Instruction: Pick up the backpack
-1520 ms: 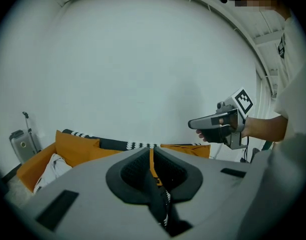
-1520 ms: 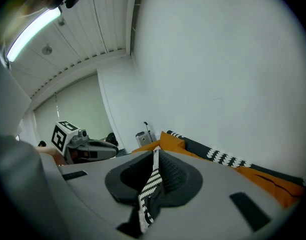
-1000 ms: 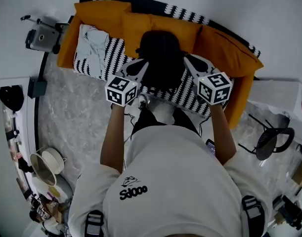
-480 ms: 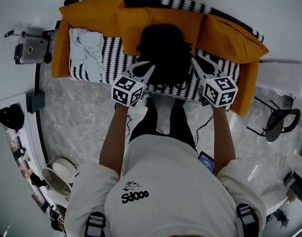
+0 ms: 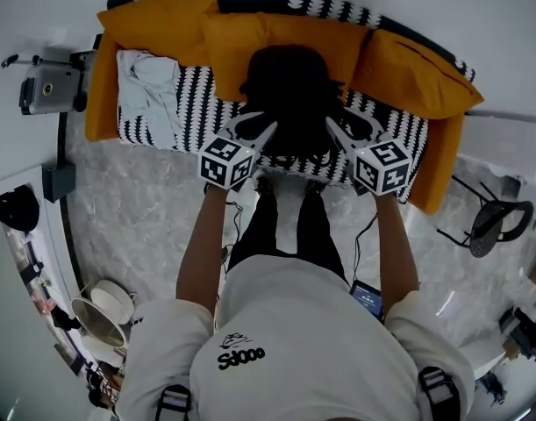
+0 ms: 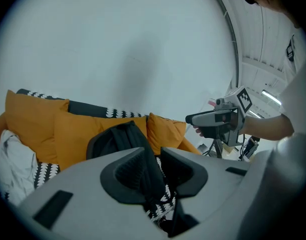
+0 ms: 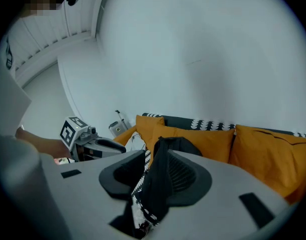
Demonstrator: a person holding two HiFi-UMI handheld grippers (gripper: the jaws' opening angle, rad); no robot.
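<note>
The black backpack [image 5: 289, 90] stands on the sofa seat [image 5: 197, 112], leaning on the orange cushions [image 5: 250, 46]. My left gripper [image 5: 254, 128] is at its left side and my right gripper [image 5: 345, 123] at its right. In the left gripper view a black strap [image 6: 154, 184] runs between the jaws of the left gripper [image 6: 155, 166], with a gap beside it. The right gripper view shows another strap [image 7: 154, 189] in the right gripper [image 7: 155, 171], also loose. Both pairs of jaws have just been opening, and both stand open.
A white cloth [image 5: 153, 77] lies on the sofa's left end. A grey device on a stand [image 5: 48, 86] is left of the sofa, and a black chair [image 5: 491, 226] is to the right. Bowls [image 5: 105, 301] and a phone [image 5: 368, 298] lie on the marble floor.
Both grippers have come down toward the sofa's front edge with the backpack between them. The backpack now sits low on the seat.
</note>
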